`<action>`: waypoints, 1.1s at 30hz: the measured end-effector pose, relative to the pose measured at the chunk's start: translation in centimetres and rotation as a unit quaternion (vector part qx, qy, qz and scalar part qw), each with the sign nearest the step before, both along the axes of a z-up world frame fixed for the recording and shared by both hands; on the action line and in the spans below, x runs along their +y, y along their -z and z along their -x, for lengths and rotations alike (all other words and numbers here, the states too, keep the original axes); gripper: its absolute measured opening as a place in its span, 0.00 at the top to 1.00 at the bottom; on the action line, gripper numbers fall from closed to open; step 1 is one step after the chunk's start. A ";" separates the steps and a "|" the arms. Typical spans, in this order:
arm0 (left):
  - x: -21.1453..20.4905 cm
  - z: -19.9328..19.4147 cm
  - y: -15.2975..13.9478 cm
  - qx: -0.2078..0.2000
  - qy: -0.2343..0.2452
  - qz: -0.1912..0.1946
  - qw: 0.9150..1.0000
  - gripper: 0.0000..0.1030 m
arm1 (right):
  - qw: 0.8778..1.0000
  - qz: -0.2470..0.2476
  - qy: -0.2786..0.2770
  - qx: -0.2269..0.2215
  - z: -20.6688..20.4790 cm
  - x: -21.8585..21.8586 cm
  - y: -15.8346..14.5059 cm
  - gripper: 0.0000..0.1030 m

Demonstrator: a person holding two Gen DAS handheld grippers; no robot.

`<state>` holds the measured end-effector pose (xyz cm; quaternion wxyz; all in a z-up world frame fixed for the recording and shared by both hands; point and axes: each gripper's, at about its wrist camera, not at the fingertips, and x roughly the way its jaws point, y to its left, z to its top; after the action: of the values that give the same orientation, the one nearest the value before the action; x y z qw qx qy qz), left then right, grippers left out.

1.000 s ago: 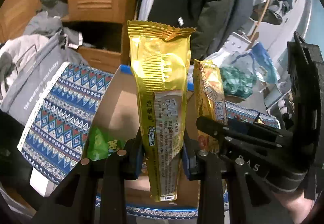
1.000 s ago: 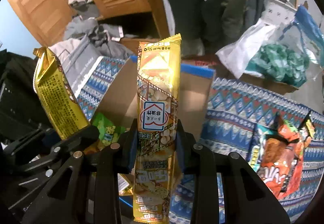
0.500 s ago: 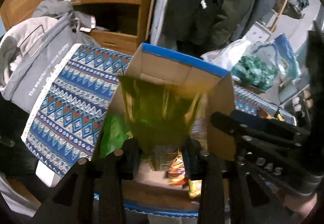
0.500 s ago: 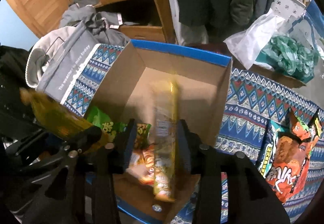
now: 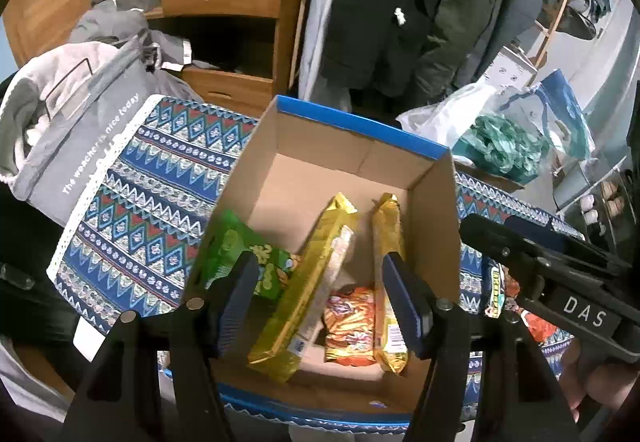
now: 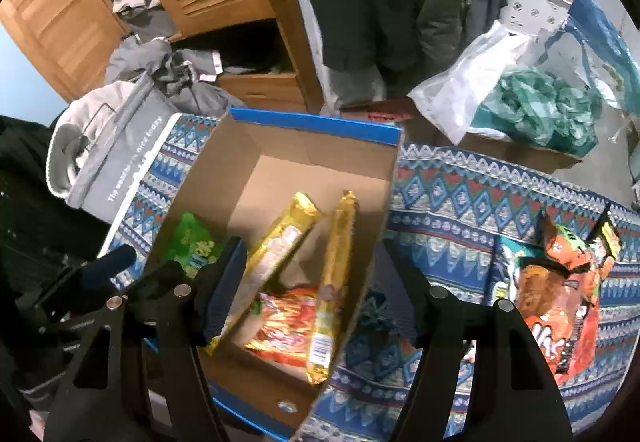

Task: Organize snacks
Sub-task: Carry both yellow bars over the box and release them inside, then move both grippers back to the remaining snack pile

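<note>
Patterned blue worktop (image 6: 460, 182) carried the open cardboard box (image 5: 360, 146). Both long gold snack packets (image 5: 312, 282) (image 6: 334, 274), gripped a second earlier, now lay inside it. Left tongs (image 5: 320, 302) and right tongs (image 6: 308, 290) were opening, nothing held; orange bags (image 6: 560, 294) remained outside.

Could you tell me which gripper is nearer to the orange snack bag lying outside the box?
Right. The right gripper hangs beside the orange snack bag; the left gripper hangs beyond it over the box.
</note>
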<state>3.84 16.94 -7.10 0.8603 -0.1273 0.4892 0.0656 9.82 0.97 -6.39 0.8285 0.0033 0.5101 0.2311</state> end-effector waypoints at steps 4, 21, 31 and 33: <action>-1.1 -0.2 -0.3 -0.003 0.008 0.003 1.000 0.36 | 1.000 0.013 0.012 -0.011 0.2 -1.4 -0.2 0.28; -8.6 -1.0 -0.5 0.003 0.068 -0.034 0.997 0.27 | 0.997 0.047 0.064 -0.021 1.0 -9.7 -0.2 0.23; -14.6 -2.3 -0.2 0.010 0.115 -0.053 0.992 0.27 | 0.992 0.061 0.109 -0.004 0.4 -15.5 1.2 0.22; -15.9 -2.7 -0.1 0.012 0.126 -0.057 0.990 0.27 | 0.991 0.066 0.116 0.003 0.3 -16.6 1.6 0.22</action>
<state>6.49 1.02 -6.96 0.8619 -0.0147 0.5067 -0.0146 9.49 -15.63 -8.03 0.8466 0.0089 0.5228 0.0992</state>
